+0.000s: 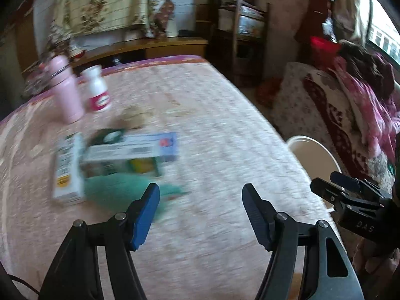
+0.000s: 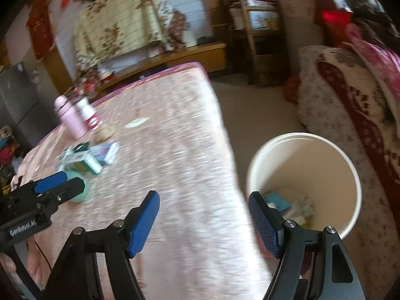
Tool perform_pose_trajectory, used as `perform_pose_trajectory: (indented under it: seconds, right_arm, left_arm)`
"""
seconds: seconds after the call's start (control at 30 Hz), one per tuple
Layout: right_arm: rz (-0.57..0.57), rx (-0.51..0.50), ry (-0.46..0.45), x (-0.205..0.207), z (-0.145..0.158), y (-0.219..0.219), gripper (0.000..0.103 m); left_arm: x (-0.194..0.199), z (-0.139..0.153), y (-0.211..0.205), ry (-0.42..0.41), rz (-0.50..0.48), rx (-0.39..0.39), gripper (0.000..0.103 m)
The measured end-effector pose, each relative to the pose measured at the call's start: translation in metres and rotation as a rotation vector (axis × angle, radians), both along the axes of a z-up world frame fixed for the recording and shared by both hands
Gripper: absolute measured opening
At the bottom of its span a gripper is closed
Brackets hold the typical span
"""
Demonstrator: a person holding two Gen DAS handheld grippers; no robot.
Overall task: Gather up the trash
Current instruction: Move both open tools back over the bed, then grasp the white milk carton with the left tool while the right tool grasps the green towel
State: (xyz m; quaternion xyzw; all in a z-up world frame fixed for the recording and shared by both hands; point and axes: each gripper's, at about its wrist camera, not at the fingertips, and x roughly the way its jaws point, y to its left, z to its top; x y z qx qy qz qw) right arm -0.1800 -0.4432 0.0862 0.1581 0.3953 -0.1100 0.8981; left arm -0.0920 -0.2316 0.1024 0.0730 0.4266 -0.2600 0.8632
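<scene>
Trash boxes [image 1: 117, 160] lie piled at ten o'clock from the left gripper [image 1: 200, 215], whose fingers are spread and empty; the right gripper [image 2: 203, 221], likewise spread, hangs near the bucket [image 2: 350, 175]. A hasty reach risks toppling the pink bottle [image 1: 66, 90].

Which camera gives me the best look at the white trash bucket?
The right wrist view: the white bucket shows its whole rim and the scraps inside. The left wrist view shows only part of its rim, with the right gripper over it.

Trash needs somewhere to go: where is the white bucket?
The round white plastic bucket stands on the floor off the table's right edge, beside the floral sofa.
</scene>
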Motion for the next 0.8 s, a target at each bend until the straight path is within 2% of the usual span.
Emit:
perform_pose_trajectory:
  seconds: [0.2,0.3,0.37,0.57,0.7,0.8]
  right_arm:
    - [0.152,0.029,0.001,0.032,-0.002,0.056,0.077]
    - [0.246,0.053,-0.001,0.052,-0.003,0.088,0.077]
    - [0.311,0.055,-0.007,0.065,-0.003,0.108,0.077]
    - [0.489,-0.024,-0.007,0.105,-0.006,0.167,0.080]
    - [0.579,-0.076,0.014,0.125,-0.010,0.189,0.080]
    - [0.620,-0.115,0.049,0.140,-0.017,0.201,0.080]
  left_arm:
    - [0.032,-0.002,0.071,0.020,0.137,0.013,0.070]
    - [0.053,-0.007,0.100,0.048,0.201,0.012,0.076]
    - [0.071,-0.011,0.118,0.061,0.255,0.011,0.076]
    - [0.115,-0.031,0.136,0.131,0.329,0.012,0.077]
    - [0.136,-0.047,0.135,0.188,0.337,0.001,0.077]
    - [0.144,-0.055,0.131,0.199,0.326,0.013,0.077]
